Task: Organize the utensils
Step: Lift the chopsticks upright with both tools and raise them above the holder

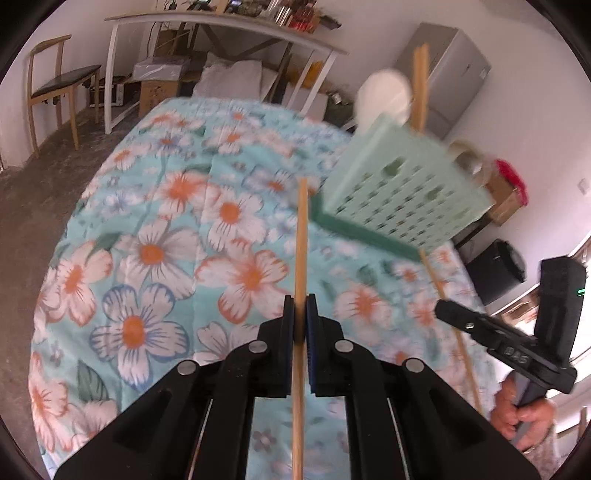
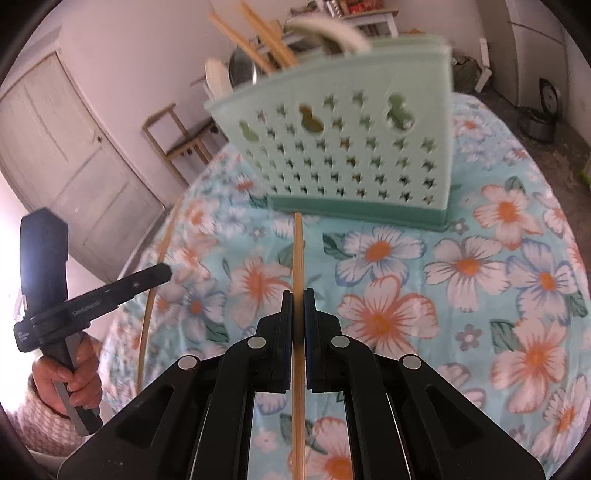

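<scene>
Fingers of the left gripper [image 1: 300, 306] are clamping one wooden chopstick [image 1: 301, 236], and those of the right gripper [image 2: 297, 301] are pinching a second chopstick [image 2: 298, 258]. Both sticks are pointing toward the mint green utensil holder [image 2: 354, 147], which is standing on the floral tablecloth [image 2: 480, 277] just beyond their tips, already holding more chopsticks and a white spoon [image 1: 384, 98].

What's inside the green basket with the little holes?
Wooden chopsticks and a white spoon poke out above the green basket. Their lower ends are mostly hidden behind its wall.
</scene>
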Available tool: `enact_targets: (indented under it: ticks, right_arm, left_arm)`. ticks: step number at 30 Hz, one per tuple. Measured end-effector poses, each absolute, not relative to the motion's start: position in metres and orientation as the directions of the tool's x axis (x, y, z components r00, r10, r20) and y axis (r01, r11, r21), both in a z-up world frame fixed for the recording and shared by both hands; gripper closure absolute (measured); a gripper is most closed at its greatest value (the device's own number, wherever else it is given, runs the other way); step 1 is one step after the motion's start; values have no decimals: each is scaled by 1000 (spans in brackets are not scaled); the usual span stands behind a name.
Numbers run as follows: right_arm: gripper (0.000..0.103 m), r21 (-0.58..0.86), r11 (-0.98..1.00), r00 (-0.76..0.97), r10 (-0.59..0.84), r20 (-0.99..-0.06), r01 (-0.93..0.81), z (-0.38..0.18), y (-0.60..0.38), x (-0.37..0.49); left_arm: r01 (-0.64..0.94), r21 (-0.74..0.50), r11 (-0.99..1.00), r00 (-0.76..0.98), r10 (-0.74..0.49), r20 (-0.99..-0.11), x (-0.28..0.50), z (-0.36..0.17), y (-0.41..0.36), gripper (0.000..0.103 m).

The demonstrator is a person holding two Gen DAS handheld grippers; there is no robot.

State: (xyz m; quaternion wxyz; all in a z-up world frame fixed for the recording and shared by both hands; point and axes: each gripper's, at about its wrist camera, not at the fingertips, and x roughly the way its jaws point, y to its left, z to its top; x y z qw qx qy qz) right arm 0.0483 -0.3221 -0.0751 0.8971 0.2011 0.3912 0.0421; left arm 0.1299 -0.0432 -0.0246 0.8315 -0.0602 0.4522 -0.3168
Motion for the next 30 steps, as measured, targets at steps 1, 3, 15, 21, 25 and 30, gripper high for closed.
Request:
enact_targets:
  ticks: [1, 3, 15, 21, 25, 30]
  right_arm:
    - [99, 408, 909, 700, 237, -673, 85, -72, -325, 46]
    - [99, 437, 896, 722, 246, -646, 86, -62, -331, 41]
    - [99, 508, 859, 792, 267, -549, 63, -52, -347, 25]
    - [99, 525, 850, 810, 271, -519, 52, -46, -356, 24]
    - [99, 543, 838, 814, 282, -507, 48, -47, -360, 26]
    - [99, 562, 826, 809, 297, -507, 49, -52, -363, 25]
  left_arm:
    - [481, -402, 779, 391, -602, -696, 130, -15, -41, 97]
    - [501, -430, 751, 395, -641, -659, 130, 5, -39, 97]
    - [610, -427, 667, 382, -721, -579, 145, 63, -73, 97]
    - [674, -389, 628, 398, -753, -524, 140, 96, -93, 97]
    - [722, -355, 594, 437, -789, -432, 135, 138, -104, 97]
    - [749, -313, 584, 481, -804, -350, 145, 175, -127, 97]
